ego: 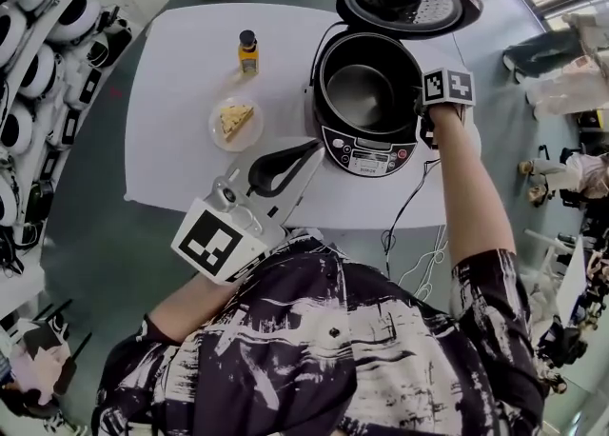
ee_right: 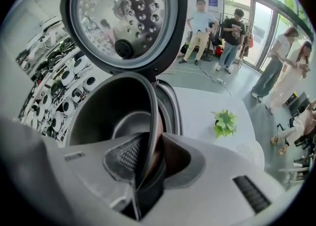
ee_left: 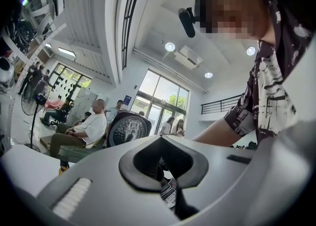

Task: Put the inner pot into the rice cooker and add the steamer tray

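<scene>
My right gripper [ego: 420,104] points down at the right rim of the pot [ego: 360,93], which sits inside the open cooker [ego: 369,150] in the upper middle of the frame. Its jaws stand slightly apart with the rim between them, a gap showing on 1 side. My left gripper [ego: 306,150] hovers over the counter's [ego: 181,82] near edge, jaws pressed together, empty.
</scene>
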`<state>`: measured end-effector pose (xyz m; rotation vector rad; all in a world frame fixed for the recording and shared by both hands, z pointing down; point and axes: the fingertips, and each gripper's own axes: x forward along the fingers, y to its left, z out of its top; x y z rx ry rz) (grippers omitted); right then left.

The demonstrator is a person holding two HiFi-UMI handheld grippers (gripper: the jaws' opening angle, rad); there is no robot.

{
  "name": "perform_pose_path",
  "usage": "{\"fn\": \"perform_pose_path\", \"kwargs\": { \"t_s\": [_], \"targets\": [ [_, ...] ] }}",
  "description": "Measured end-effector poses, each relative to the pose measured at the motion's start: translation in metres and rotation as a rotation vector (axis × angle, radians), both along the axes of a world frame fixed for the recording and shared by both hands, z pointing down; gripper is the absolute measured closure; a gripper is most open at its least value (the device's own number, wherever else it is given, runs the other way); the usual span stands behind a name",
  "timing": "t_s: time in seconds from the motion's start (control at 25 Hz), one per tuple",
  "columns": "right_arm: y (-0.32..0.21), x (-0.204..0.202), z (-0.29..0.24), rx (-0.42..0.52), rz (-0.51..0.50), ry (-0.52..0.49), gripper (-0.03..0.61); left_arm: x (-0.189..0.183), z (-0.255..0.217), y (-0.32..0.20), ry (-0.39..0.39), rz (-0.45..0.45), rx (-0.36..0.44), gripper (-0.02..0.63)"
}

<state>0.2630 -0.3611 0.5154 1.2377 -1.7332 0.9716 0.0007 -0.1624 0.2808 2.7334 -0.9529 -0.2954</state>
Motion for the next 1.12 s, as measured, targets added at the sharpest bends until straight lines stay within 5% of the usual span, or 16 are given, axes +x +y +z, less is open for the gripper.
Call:
{"fn": "perform_pose_path", "kwargs": {
  "t_s": [0.76, 0.92, 1.12],
  "targets": [
    [0.053, 0.028, -0.027, 0.090, 0.000, -0.363, 0.535, 0.072, 0.000, 0.006, -0.047, 0.138, -0.008, 0.609],
    [0.065, 0.107, -0.056, 0.227, 0.044, -0.353, 0.532, 0.101, 0.003, 0.005, -0.057, 0.183, -0.015, 0.609],
    [0.099, 0.296, -0.041, 0.336, 0.317, -0.143, 0.461, 0.137, 0.013, 0.006, -0.091, 0.220, -0.039, 0.609]
  ]
}}
